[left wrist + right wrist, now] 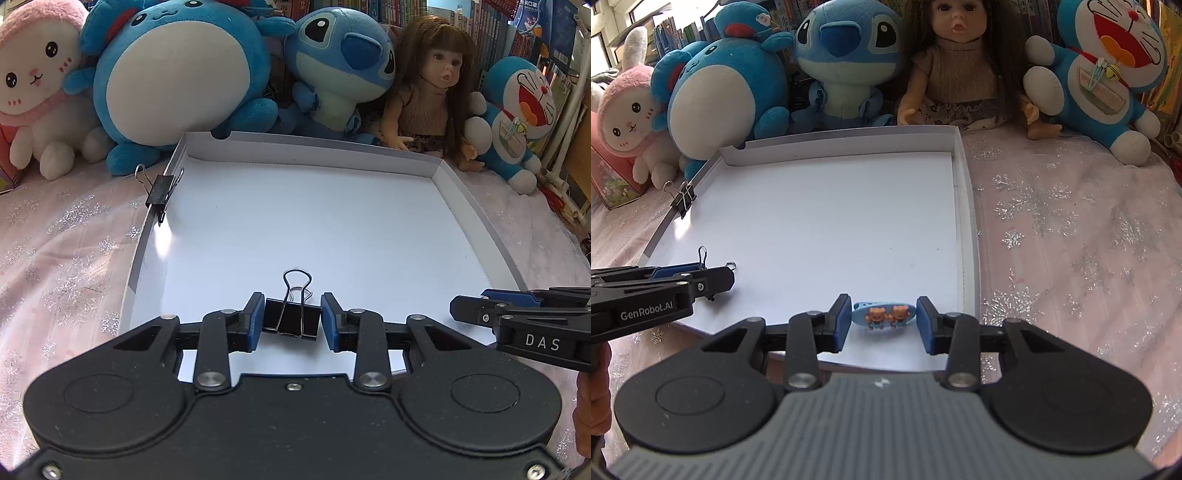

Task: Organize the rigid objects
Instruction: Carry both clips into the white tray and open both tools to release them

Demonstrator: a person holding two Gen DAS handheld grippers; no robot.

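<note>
My left gripper (291,308) is shut on a black binder clip (291,325), its wire handles standing up, low over the near part of a shallow white tray (314,149). A second black binder clip (160,190) is clamped on the tray's left wall. My right gripper (884,308) is shut on a small blue hair clip with two orange bears (884,314), just above the tray (849,144) near its front right corner. Each gripper shows side-on in the other's view: right gripper (469,304), left gripper (714,275). The wall clip (683,199) also appears there.
A row of toys lines the tray's far side: a pink rabbit plush (37,85), two blue plushes (177,74) (340,66), a doll (436,85) and a blue cat plush (521,110). Pink snowflake cloth (1071,240) covers the surface. Bookshelves stand behind.
</note>
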